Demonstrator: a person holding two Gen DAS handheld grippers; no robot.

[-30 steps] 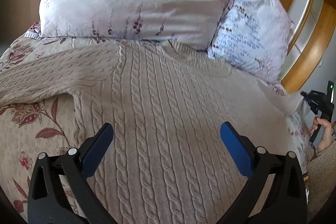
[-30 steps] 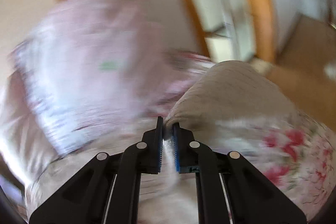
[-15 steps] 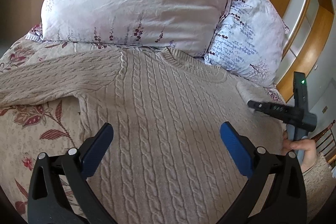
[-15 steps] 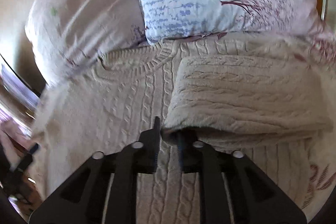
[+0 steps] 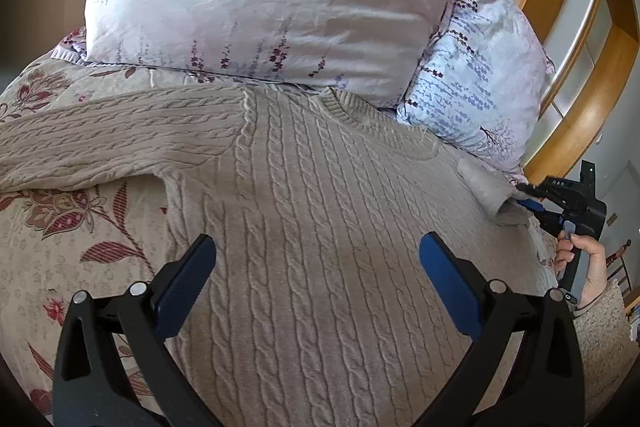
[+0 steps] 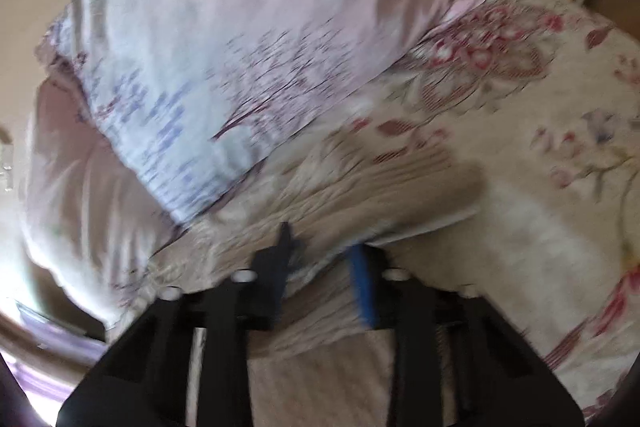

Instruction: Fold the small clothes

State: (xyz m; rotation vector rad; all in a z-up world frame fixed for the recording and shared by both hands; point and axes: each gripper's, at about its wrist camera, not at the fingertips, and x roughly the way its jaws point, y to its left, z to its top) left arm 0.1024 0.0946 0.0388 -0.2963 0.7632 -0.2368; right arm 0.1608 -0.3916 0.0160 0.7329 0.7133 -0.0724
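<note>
Shift since earlier frame: our right gripper point(image 5: 532, 201) sits at the right edge of the left wrist view, lower than half a second ago, and its own view has swung from the sweater front to pillows and bedspread, now blurred.
Sweater: we see the sweater point(image 5: 320, 219) spread flat, front up, filling the centre of the left wrist view; neckline at upper centre against the pillows point(image 5: 272, 7).
Long axis: body runs from bottom of frame up to the neckline; one sleeve point(image 5: 112, 143) stretches to the left edge over the bedspread point(image 5: 60, 251).
Right sleeve: the right sleeve point(image 5: 486, 187) is bunched at right of frame, its end at our right gripper.
Right gripper state: jaws have just been closing, knit between them; blur hides whether the pads press, so we cannot tell.
Left gripper state: our left gripper point(image 5: 316, 279) has jaws wide apart, holding nothing, hovering over the lower body.
Nearer hand: we judge the right for the bunched sleeve, the left for the outstretched one.
</note>
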